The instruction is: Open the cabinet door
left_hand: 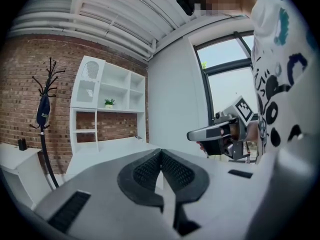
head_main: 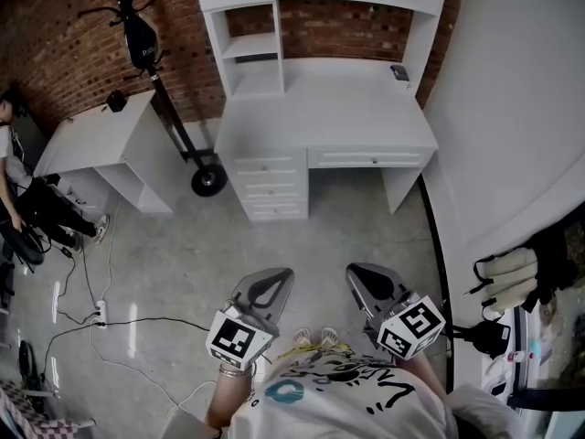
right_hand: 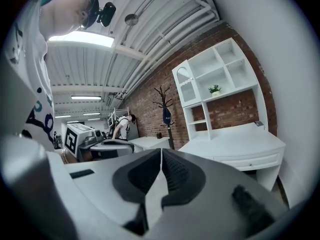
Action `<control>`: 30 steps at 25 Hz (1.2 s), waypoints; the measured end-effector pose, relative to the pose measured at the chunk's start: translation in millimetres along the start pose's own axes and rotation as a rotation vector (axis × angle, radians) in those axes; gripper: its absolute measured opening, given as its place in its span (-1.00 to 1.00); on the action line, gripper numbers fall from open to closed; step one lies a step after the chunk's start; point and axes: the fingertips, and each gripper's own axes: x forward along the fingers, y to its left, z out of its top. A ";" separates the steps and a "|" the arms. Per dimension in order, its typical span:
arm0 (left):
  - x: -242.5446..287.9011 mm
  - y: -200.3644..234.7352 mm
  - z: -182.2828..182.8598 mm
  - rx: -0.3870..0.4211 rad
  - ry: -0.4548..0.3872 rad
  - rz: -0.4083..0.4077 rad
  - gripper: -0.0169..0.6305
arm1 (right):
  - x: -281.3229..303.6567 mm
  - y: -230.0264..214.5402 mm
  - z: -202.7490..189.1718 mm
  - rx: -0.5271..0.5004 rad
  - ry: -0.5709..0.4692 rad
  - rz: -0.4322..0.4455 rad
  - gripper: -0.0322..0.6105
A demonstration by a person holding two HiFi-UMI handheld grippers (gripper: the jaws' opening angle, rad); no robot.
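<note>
A white desk (head_main: 356, 117) with a shelf hutch stands against the brick wall, well ahead of me. The hutch's upper-left compartment has a cabinet door (left_hand: 89, 80) with an arched pane, and the door is closed; the right gripper view shows the same cabinet door (right_hand: 185, 85). My left gripper (head_main: 277, 280) and right gripper (head_main: 362, 274) hover side by side over the floor near my feet, far short of the desk. The left gripper (left_hand: 161, 152) has its jaws together with nothing between them. So does the right gripper (right_hand: 161, 150).
Three drawers (head_main: 270, 187) sit under the desk's left side. A black coat stand (head_main: 151, 58) with a wheel stands left of the desk, beside a white side table (head_main: 91, 135). A person (head_main: 18, 190) sits far left. Cables and a power strip (head_main: 101, 314) lie on the floor. A white wall (head_main: 512, 108) runs along the right.
</note>
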 end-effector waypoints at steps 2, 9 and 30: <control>-4.6 10.4 -1.6 0.020 0.010 0.022 -0.91 | 8.3 -0.8 2.7 -0.014 0.005 -0.018 -0.81; -19.9 32.1 -2.5 0.013 -0.009 0.041 -0.91 | 27.9 8.7 12.8 -0.012 -0.005 -0.036 -0.81; -6.6 52.9 -24.2 -0.048 0.017 -0.003 -0.91 | 65.7 -2.1 -6.7 0.049 0.033 -0.038 -0.81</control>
